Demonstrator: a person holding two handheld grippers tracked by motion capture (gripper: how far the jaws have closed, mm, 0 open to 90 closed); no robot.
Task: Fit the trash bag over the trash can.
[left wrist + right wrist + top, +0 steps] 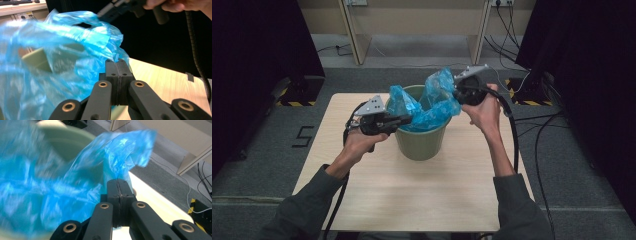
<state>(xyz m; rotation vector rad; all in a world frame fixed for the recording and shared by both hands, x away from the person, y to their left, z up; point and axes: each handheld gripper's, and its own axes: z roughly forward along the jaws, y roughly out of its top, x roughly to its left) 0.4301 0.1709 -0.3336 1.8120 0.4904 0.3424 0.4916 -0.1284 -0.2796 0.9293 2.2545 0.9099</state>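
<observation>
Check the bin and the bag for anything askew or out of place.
The blue bag isn't seated: it bunches up above the green bin instead of folding over the rim. The left claw and right claw each pinch an edge of it. Nothing is spilled or visibly torn.

Light wood table (412, 195), square top, standing on grey carpet floor (257, 165). Green bin (419, 142) upright directly on table, just past centre toward 12 o'clock. Blue plastic bag (432, 107) draped in and over bin rim, hanging off its 12-to-3 o'clock side, clear of tabletop.
</observation>
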